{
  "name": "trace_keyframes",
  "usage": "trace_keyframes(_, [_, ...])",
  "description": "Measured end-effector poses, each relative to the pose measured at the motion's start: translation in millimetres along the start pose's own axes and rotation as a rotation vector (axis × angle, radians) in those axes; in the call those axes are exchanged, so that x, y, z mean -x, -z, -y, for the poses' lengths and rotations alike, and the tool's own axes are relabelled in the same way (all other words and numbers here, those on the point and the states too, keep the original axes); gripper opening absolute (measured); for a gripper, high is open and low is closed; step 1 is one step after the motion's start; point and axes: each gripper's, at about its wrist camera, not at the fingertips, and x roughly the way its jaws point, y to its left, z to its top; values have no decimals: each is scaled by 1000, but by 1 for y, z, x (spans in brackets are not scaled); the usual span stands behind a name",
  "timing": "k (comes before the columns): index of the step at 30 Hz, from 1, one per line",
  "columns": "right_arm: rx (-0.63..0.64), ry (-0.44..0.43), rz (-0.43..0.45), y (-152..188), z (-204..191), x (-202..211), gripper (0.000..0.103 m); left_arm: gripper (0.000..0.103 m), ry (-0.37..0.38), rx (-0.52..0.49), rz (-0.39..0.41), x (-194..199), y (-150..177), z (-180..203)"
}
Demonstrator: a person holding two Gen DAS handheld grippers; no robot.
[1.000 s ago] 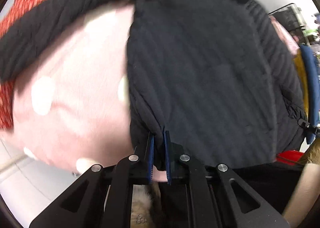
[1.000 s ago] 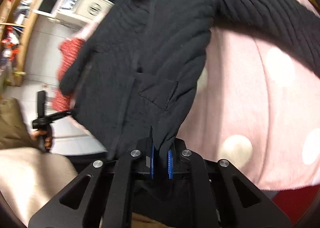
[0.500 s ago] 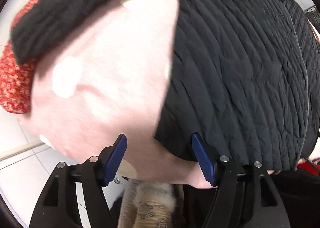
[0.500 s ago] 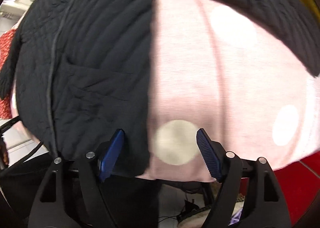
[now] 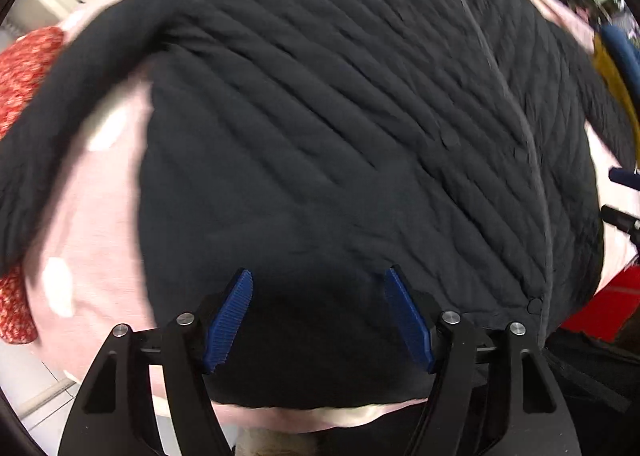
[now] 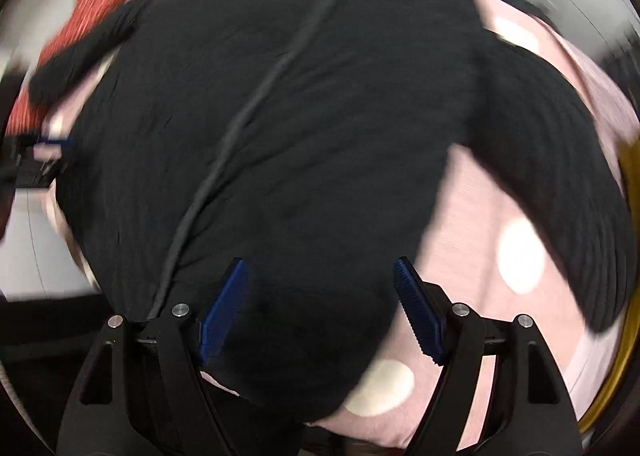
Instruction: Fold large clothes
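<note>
Both grippers are wide open now. The left gripper (image 5: 318, 316) has just been spreading its blue pads, nothing pinched between them, only the dark hem lying below. The right gripper (image 6: 320, 306) is spread too; a second ago each was clamped on an edge of the black quilted jacket (image 5: 360, 116), and that cloth is let go.

Just past the fingertips, the jacket lies spread on the pink spotted blanket (image 5: 100, 236), front up, its zipper line (image 6: 240, 116) running away from the near hem. Both views have slid from the outer edges toward the middle of the garment, and both are smeared with motion.

Farther out, one sleeve (image 5: 60, 104) stretches off over the blanket on the left side, the other sleeve (image 6: 560, 176) curves out on the right. Beyond them a red patterned cloth (image 5: 24, 68) peeks out.

So laying out looks done, I'd say; sleeves inward comes next.
</note>
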Motion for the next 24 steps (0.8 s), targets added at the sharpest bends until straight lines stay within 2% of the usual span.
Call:
trace_keyframes(2, [59, 2, -59, -3, -21, -21, 78, 85, -18, -12, -11, -17, -2, 10])
trace_keyframes(3, [95, 22, -103, -3, -33, -37, 82, 87, -29, -12, -6, -24, -2, 13])
trace_keyframes(6, [194, 133, -147, -3, -50, -67, 89, 97, -62, -1, 17, -41, -2, 19])
trace_keyframes(8, [187, 154, -172, -12, -50, -80, 97, 97, -85, -5, 34, -45, -2, 21])
trace_keyframes(12, [139, 120, -205, -24, -33, -98, 98, 97, -80, 1, 59, -50, 10, 22])
trace_keyframes(18, [134, 88, -197, -31, -17, -100, 99, 98, -63, 34, 85, -61, 36, 4])
trace_keyframes(19, [134, 86, -194, -18, -13, -92, 99, 98, -70, 31, 82, -65, 33, 0])
trace_keyframes(23, [122, 81, -200, -21, -4, -87, 98, 98, -63, 51, 29, -66, 19, 12])
trace_keyframes(24, [110, 70, -183, -17, 2, -71, 98, 98, -62, 68, 27, -63, 13, 14])
